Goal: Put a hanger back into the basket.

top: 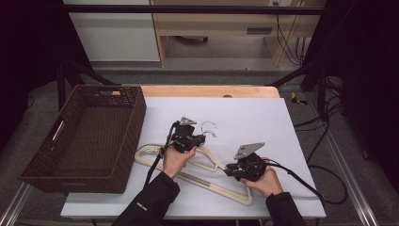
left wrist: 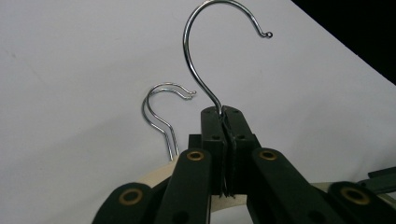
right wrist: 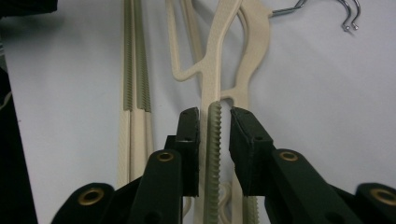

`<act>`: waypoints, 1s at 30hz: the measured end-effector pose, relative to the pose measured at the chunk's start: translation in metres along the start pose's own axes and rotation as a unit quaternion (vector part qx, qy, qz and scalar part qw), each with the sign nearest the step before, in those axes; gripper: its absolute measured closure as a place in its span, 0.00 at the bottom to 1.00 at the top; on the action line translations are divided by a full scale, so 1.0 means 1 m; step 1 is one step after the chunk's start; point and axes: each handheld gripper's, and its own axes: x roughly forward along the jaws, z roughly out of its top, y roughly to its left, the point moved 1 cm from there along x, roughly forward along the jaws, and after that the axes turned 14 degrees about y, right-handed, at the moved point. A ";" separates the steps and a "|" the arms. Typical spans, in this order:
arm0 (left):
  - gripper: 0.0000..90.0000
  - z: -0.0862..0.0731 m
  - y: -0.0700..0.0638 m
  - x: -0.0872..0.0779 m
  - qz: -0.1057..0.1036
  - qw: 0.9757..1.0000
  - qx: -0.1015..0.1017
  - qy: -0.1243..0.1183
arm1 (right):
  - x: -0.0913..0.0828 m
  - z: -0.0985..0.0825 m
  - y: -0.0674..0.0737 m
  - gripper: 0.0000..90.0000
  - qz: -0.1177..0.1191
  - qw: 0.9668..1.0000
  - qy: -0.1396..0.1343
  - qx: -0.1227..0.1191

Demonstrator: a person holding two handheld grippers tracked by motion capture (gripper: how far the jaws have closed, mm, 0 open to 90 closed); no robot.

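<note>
Stack of cream plastic clothes hangers (top: 207, 175) lies on the white worktop (top: 263, 122) in the lower centre of the high view, right of the brown wicker basket (top: 89, 136) at frame left; judged job is peeling one hanger off the pile, likely for the basket. Left claw (top: 200, 139) at frame centre is clenched on the chrome hook (left wrist: 205, 56) of the top hanger; in the left gripper view the jaws meet on the wire stem at centre frame, hook curling up to the top of frame, a sensible grab point since the stem is thin and rigid and steers the whole hanger. Two more hooks (left wrist: 161, 109) lie flat on the worktop left of centre in that view, apart from the held one, so that hanger looks raised off the others. Right claw (top: 230, 170) in the lower right of the high view sits over the shoulder end of the pile; in the right gripper view its jaws straddle a ribbed hanger arm (right wrist: 215, 154) at centre frame with slim gaps on both sides, so it's released, not gripping, though the arm is between the jaws. Probably placed there to pin or steady the lower hangers while the left one separates its own. Further bars (right wrist: 135, 84) run up the left of that view, untouched. Snag risk: the nested arms may drag along
</note>
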 end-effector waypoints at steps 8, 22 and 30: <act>0.99 -0.011 -0.016 -0.015 0.006 1.000 0.026 -0.017 | -0.013 0.007 0.002 0.60 0.034 0.996 -0.076 0.024; 0.99 -0.027 -0.026 -0.041 0.007 0.998 0.047 -0.035 | 0.006 0.037 0.021 0.74 0.073 0.991 -0.092 0.061; 0.98 -0.029 -0.025 -0.044 0.000 0.998 0.057 -0.032 | 0.012 0.040 0.024 0.92 0.086 0.991 -0.079 0.070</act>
